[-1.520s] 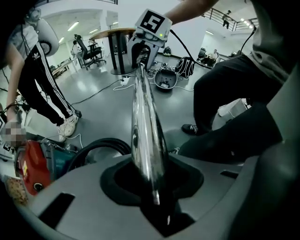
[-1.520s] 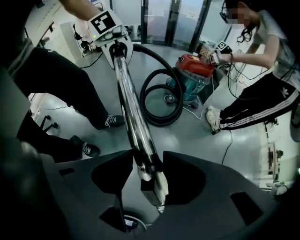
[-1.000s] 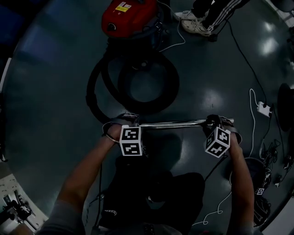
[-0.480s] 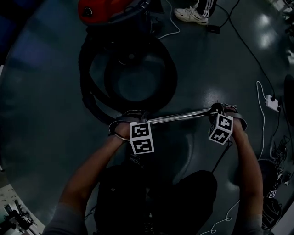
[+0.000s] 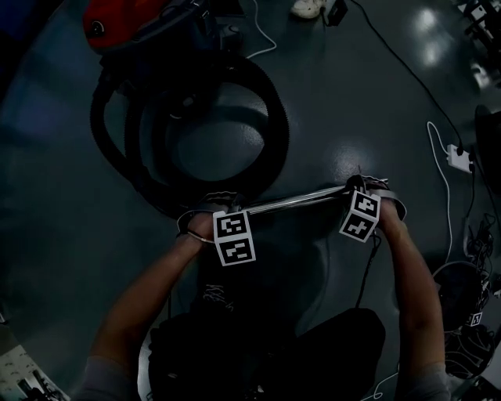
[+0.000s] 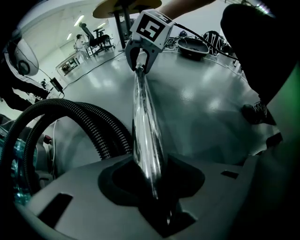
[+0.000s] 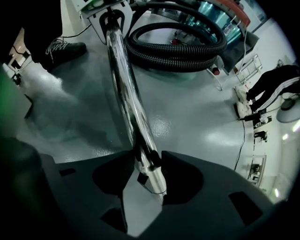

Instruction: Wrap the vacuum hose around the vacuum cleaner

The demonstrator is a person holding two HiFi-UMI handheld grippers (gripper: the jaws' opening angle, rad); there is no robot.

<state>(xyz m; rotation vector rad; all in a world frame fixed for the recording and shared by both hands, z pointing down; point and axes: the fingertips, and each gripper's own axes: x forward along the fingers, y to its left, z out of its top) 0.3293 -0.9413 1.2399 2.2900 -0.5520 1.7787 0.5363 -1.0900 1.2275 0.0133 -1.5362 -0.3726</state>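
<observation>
L gripper (image 5: 217, 205) & R gripper (image 5: 358, 188) are each clamping the metal wand (image 5: 293, 201) near me, hose (image 5: 275, 117) lying looped on floor (image 5: 376, 102) by far-left vac (image 5: 117, 19), so wrapping's barely starting.

The floor (image 5: 352, 102) is glossy grey. A white power strip (image 5: 458, 157) lies near the floor's right edge. A tangle of dark cables (image 5: 470, 313) lies at the lower right corner. A white shoe (image 5: 307, 8) rests at the top edge.
</observation>
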